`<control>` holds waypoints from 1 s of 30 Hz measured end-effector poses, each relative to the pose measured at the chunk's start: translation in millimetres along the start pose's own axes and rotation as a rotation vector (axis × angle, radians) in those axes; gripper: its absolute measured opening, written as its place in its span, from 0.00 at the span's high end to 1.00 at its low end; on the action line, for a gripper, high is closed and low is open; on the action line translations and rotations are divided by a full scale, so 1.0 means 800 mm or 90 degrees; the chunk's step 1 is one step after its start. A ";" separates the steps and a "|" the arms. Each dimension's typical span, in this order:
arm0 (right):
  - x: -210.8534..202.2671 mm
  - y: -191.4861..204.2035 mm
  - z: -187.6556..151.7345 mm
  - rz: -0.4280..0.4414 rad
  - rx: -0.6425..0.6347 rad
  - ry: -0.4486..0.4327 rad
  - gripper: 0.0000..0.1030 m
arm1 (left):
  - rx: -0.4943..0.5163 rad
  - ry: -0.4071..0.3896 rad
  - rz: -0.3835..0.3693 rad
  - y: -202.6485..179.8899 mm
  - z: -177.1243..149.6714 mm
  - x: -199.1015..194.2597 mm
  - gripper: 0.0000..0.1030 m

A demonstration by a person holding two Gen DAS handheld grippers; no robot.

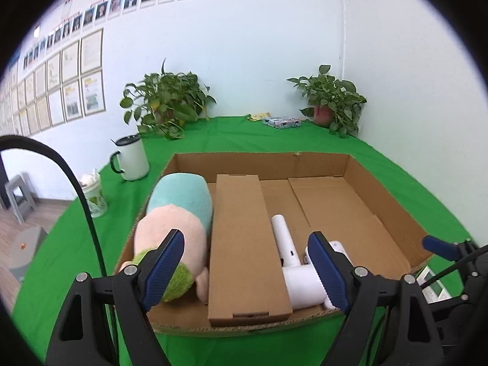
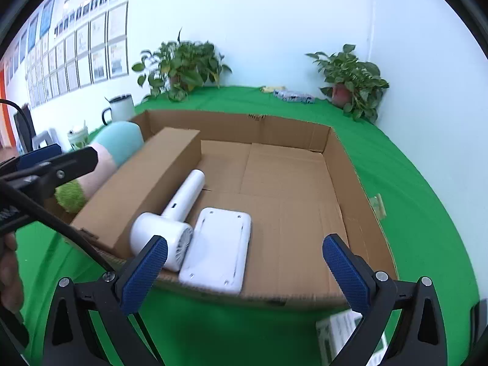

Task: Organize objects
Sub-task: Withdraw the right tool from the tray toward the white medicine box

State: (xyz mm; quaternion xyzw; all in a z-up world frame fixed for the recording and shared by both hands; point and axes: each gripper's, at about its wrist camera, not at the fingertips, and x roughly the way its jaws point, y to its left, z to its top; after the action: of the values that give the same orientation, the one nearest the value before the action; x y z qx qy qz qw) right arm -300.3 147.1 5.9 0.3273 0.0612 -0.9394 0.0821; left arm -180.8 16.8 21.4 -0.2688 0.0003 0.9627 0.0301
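Observation:
A wide shallow cardboard tray [image 1: 381, 189] lies on the green cloth. Inside it, from left to right, are a pink, teal and green plush toy [image 1: 180, 213], a long closed cardboard box [image 1: 241, 238], a white hair dryer [image 1: 283, 235] and a flat white device [image 2: 218, 250] lying face down. My left gripper [image 1: 247, 239] is open above the tray's near edge, over the long box, with nothing between its fingers. My right gripper [image 2: 245, 241] is open wide over the near edge by the flat device, gripping nothing. A small white-and-green box [image 2: 344, 332] lies on the cloth below the right gripper, outside the tray.
A white mug [image 1: 131, 158] and a cup with a straw [image 1: 94, 195] stand left of the tray. Two potted plants [image 1: 167, 103] [image 1: 329, 100] and a patterned packet [image 1: 282, 122] sit by the back wall. The tray's right half shows bare cardboard. A grey stool [image 1: 18, 195] stands on the floor at left.

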 end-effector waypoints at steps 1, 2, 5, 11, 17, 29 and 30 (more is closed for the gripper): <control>-0.008 0.001 -0.005 -0.001 0.004 -0.009 0.01 | 0.009 0.005 0.016 -0.003 -0.005 -0.004 0.19; -0.016 0.001 -0.009 -0.001 0.004 -0.019 0.01 | 0.014 0.008 0.028 -0.004 -0.008 -0.006 0.19; -0.041 0.006 -0.025 -0.005 -0.002 -0.052 0.01 | 0.018 -0.003 0.060 -0.006 -0.022 -0.022 0.19; -0.088 0.007 -0.056 0.017 0.007 -0.090 0.01 | 0.030 0.014 0.066 -0.016 -0.038 -0.036 0.19; -0.102 -0.001 -0.070 0.015 0.013 -0.082 0.01 | 0.039 0.016 0.078 -0.026 -0.048 -0.045 0.19; -0.114 -0.003 -0.076 0.038 -0.011 -0.086 0.61 | 0.057 0.016 0.079 -0.031 -0.058 -0.048 0.98; -0.114 -0.004 -0.078 0.047 -0.012 -0.085 0.60 | 0.052 0.009 0.088 -0.030 -0.058 -0.050 0.98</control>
State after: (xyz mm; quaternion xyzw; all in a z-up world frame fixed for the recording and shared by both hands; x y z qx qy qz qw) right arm -192.3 171.0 14.5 0.2650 0.0522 -0.9549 0.1233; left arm -120.9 37.6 2.6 -0.2736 0.0586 0.9597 -0.0254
